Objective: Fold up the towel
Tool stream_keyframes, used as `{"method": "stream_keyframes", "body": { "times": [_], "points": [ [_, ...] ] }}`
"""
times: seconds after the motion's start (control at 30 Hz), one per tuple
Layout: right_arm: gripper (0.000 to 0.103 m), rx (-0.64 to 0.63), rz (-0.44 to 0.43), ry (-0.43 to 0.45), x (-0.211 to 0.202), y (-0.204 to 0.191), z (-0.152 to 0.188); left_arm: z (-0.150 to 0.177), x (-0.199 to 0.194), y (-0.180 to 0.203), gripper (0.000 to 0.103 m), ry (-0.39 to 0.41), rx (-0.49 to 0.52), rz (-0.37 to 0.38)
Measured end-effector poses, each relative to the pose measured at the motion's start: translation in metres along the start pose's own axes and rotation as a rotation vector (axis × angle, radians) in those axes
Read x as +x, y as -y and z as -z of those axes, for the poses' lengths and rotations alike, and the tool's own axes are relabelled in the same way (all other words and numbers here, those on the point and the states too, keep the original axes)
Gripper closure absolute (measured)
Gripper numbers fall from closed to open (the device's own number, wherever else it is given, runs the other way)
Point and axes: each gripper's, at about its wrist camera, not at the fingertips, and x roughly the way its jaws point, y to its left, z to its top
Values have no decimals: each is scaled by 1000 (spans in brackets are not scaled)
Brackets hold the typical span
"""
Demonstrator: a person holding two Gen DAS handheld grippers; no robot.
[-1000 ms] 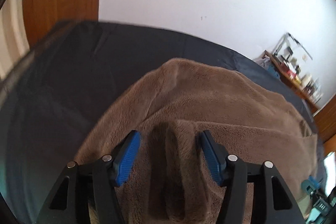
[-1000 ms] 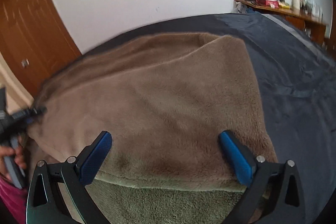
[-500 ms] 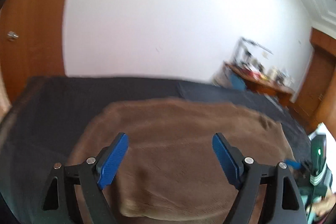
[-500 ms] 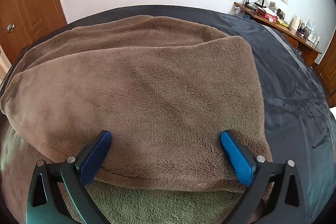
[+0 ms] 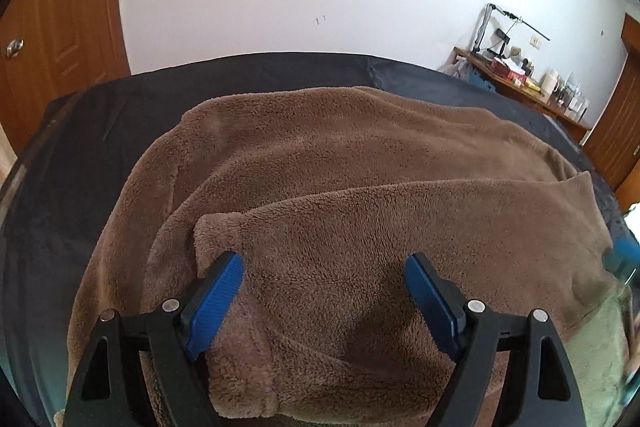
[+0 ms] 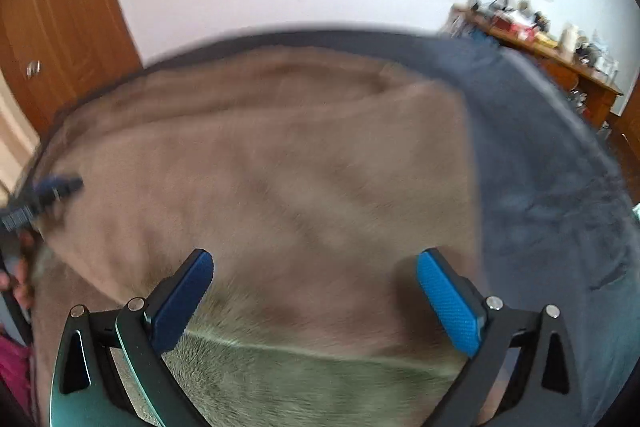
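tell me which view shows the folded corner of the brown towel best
The left wrist view: the towel's folded corner sits sharp beside the open left gripper. The right wrist view is motion-blurred, showing only the broad top layer and its near edge.

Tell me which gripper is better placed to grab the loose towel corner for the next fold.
Left, probably. The left gripper is open with the folded layer's corner just beyond its left finger. The right gripper, also open, hangs over the flat towel, no corner between its fingers.
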Motion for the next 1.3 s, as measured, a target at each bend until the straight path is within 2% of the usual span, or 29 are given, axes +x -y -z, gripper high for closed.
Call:
{"method": "stream_keyframes", "body": {
  "times": [0.1,0.17,0.2,0.27,0.33,0.43,0.5,0.6,0.77,0.83,0.97,1.07,1.17,1.3],
  "points": [
    [0,-6,38,99,-20,22,-28,-1,-4,-1,16,-2,5,-6],
    [2,5,20,115,-17,35,-46,-1,-4,-2,16,0,1,-3],
    [4,9,-3,107,-12,39,-52,-1,-4,-3,16,1,-1,1],
    [22,4,-50,79,3,39,-58,-2,-4,-4,16,4,-9,10],
    [31,-12,-91,48,18,35,-62,-4,-2,-3,16,6,-14,15],
    [32,-53,-94,12,41,23,-62,-9,3,-4,16,13,-28,29],
    [32,-67,-67,-15,55,19,-60,-10,3,-7,16,22,-45,48],
    [34,-92,26,-67,76,18,-60,-12,1,-11,16,34,-69,84],
    [34,-99,104,-65,82,26,-65,-13,2,-12,16,36,-78,108],
    [35,-79,102,-57,82,32,-66,-14,3,-10,16,31,-66,101],
    [34,-120,136,-38,79,25,-62,-14,4,-5,16,21,-39,77],
    [34,-111,106,-32,73,27,-61,-13,5,-5,14,21,-38,80],
    [33,-88,65,1,47,34,-56,-13,5,-9,14,25,-52,95],
    [33,-184,65,97,-16,32,-29,-13,5,-6,14,23,-45,82]
  ]
}}
